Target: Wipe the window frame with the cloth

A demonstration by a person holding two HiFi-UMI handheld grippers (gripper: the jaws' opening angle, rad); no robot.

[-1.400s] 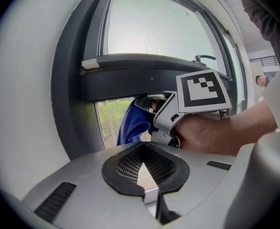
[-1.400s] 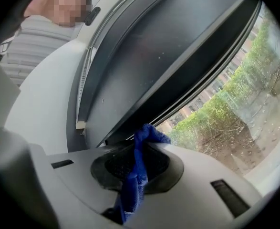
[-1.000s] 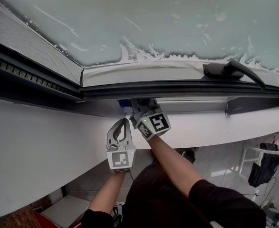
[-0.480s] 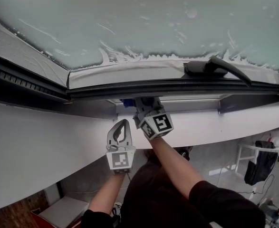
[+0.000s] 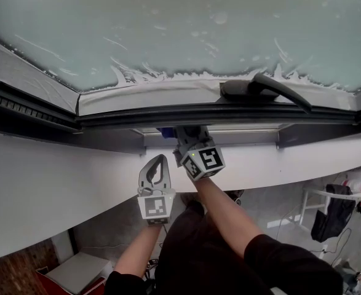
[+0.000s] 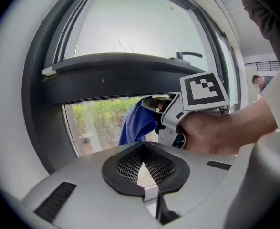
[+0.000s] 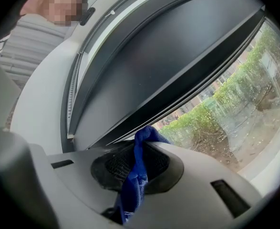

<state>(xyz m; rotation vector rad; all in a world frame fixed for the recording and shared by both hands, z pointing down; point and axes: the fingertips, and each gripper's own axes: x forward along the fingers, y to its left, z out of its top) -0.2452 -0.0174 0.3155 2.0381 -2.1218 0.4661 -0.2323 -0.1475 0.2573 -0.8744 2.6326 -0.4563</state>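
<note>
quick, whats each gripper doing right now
Left gripper: closed, nothing between its jaws.
Right gripper: closed on the blue fabric cloth.

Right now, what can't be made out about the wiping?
- Head view: the right tool hides most of the cloth.
- Right tool view: the cloth's tip lies near the frame, but the view gives no depth, so I cannot tell whether they touch.
- All views: any dirt on the frame is too small to see.
</note>
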